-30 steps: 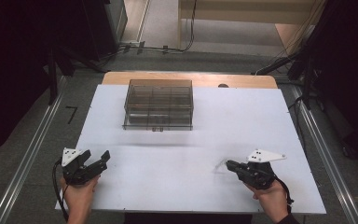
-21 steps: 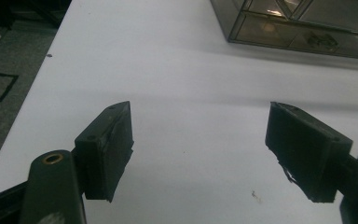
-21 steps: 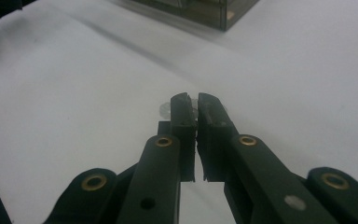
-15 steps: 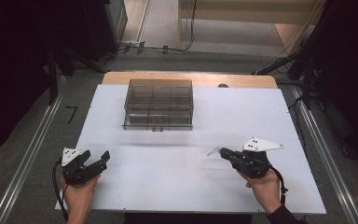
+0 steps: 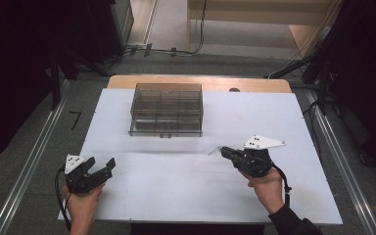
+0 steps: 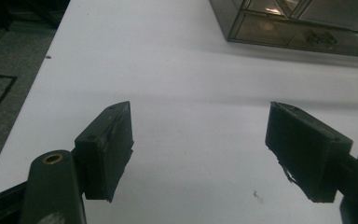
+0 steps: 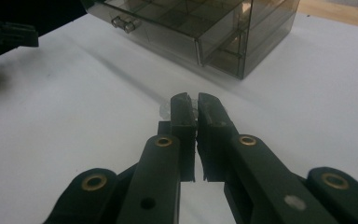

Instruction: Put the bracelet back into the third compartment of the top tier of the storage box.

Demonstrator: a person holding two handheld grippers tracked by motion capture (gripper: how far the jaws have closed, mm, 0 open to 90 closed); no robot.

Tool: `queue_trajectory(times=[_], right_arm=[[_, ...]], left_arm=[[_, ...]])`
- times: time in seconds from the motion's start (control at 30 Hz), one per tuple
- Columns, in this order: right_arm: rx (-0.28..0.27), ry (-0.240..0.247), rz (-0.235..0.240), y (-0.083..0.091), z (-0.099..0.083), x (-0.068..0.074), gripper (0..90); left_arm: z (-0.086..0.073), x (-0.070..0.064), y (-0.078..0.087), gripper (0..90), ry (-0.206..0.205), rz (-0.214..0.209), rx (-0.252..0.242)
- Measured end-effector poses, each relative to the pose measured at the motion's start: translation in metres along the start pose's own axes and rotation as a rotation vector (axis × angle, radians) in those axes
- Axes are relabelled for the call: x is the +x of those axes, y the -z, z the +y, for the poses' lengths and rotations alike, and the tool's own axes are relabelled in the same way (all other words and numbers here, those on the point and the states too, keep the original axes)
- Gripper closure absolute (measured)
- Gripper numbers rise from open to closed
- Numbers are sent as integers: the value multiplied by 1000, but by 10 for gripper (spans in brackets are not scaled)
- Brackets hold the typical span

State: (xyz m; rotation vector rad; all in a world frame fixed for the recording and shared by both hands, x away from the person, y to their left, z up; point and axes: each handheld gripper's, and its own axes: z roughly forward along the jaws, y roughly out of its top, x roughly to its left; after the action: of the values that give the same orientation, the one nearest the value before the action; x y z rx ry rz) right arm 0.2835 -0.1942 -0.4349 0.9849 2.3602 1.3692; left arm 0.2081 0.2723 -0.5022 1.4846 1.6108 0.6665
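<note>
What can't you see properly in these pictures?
- What the right gripper is pinching: a small clear thing, mostly hidden by its jaws in the right gripper view and too small in the high view.
- What lies in the drawer box: its smoky walls blur it in every view.

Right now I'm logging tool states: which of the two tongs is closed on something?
The right tongs, toward the smoky drawer box: jaws nearly together, pinching a small clear piece. The left tongs gape wide with nothing between them.
</note>
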Motion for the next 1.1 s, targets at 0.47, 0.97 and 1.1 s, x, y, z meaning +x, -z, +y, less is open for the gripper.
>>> queue_trajectory(times=[0.47, 0.97, 1.1], right_arm=[[-56, 13, 18, -11, 24, 5, 833], [-117, -4, 37, -31, 52, 9, 833], [-107, -7, 33, -38, 54, 8, 833]], left_arm=[[1, 0, 1, 235, -30, 18, -6], [1, 1, 0, 236, -32, 22, -7], [1, 0, 0, 236, -37, 21, -3]])
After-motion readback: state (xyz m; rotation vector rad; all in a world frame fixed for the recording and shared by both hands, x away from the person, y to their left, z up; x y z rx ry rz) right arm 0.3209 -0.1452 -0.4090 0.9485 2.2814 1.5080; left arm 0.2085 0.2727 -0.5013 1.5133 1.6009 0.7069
